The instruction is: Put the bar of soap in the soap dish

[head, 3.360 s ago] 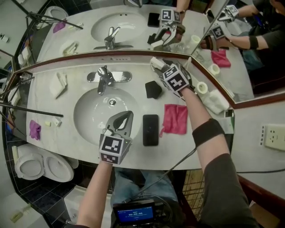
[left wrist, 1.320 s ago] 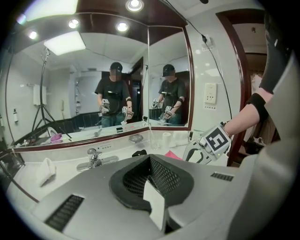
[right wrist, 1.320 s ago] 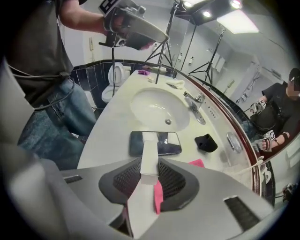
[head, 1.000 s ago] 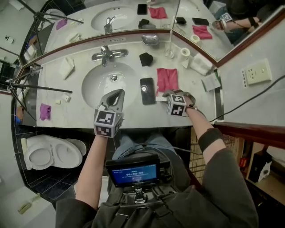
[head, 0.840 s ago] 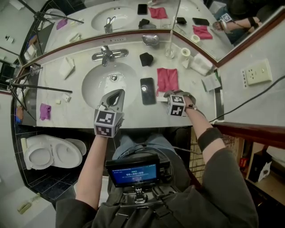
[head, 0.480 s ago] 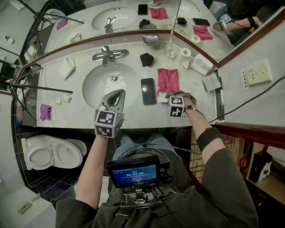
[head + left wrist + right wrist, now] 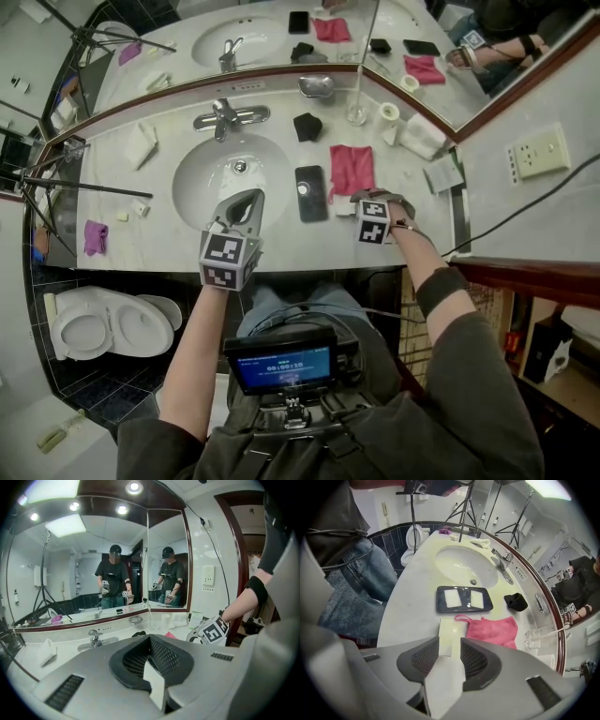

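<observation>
Phone [image 7: 311, 193], pink cloth [image 7: 352, 170] just beside soap [image 7: 451, 632]

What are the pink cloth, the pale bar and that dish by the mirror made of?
The pink cloth looks like soft fabric: it lies rumpled and has a loop. The bar of soap is a pale, waxy block with a faint sheen. The soap dish is likely polished metal, since it gleams silver.

Soap [image 7: 453, 627] end — behind right tool [image 7: 450, 645]

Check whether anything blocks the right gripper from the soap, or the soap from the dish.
Nothing between right gripper and soap: its opening jaws straddle it. Toward the dish, a pink cloth lies flat and a black object stands near the path.
</observation>
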`<state>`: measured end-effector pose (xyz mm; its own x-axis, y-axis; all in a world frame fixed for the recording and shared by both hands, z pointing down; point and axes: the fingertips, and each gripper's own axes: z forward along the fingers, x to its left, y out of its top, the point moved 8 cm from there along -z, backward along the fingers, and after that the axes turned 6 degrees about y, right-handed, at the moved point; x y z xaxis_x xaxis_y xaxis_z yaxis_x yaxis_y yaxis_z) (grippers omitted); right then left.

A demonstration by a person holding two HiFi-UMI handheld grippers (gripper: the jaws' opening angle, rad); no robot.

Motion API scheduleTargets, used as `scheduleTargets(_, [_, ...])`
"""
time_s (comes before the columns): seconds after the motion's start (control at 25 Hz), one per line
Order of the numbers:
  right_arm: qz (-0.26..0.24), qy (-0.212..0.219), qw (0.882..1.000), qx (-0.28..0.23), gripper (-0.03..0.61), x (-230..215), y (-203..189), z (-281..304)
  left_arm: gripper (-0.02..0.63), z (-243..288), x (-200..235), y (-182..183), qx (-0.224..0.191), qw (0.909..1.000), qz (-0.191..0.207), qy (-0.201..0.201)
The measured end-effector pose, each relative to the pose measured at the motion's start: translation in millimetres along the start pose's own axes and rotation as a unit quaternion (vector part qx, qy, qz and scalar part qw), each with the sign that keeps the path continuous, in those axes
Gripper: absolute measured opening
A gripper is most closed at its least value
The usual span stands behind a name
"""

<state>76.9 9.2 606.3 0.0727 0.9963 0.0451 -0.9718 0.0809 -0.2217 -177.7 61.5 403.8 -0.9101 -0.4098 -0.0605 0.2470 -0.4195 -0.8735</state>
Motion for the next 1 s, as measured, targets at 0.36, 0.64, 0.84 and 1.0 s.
scheduleTargets(0.36, [-0.014, -0.006, 1.0, 0.0, 0.166, -7.3, -1.5, -17.4, 0.0, 1.4, -3.9, 6.0, -0.006, 1.0, 0.003, -0.002])
scheduleTargets(0.64, [-0.023, -0.018, 1.0, -0.001, 0.166, -13.5, -2.7, -30.9, 0.0, 2.2, -4.7, 7.2, -0.006, 1.0, 0.0, -0.002])
scheduleTargets(0.84, [-0.022, -0.011, 1.0, -0.005, 0.127, -15.5, -2.4, -38.7, 0.0, 3.2, -4.6, 8.3, -0.008, 1.0, -0.002, -0.001])
scheduleTargets(1.0, [-0.02, -0.016, 1.0, -0.012, 0.019, -16.0, -1.5, -44.4, 0.0, 4.0, -3.6, 8.4, -0.008, 1.0, -0.004, 0.0])
